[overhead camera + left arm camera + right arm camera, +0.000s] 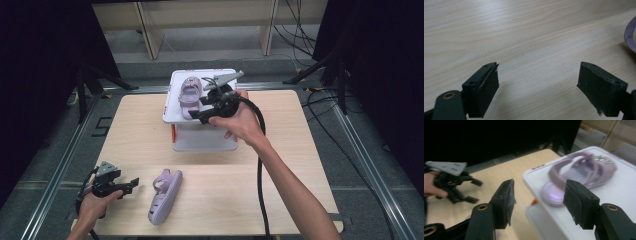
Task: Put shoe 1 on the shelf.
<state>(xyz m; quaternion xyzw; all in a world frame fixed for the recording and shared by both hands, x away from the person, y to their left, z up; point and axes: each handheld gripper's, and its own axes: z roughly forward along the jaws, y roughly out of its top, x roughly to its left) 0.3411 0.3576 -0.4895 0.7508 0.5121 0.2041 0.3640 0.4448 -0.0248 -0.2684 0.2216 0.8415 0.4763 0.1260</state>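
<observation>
One lilac sandal (190, 92) (584, 172) lies on top of a white box (205, 140) (624, 192) at the far middle of the wooden table (300, 150). My right gripper (201, 109) (539, 192) hovers at the box's near edge, open, with nothing between its jaws; the sandal lies just beyond them. A second lilac sandal (165, 196) (630, 35) rests on the table near the front. Left of it my left gripper (131, 185) (539, 75) (476, 191) is held low over bare wood, open and empty.
The box stands at the table's far edge, with an orange tab on its left side. Black stands and cables flank the table on both sides, and wooden furniture legs stand on the floor beyond it. My right gripper's cable trails back across the table's front right.
</observation>
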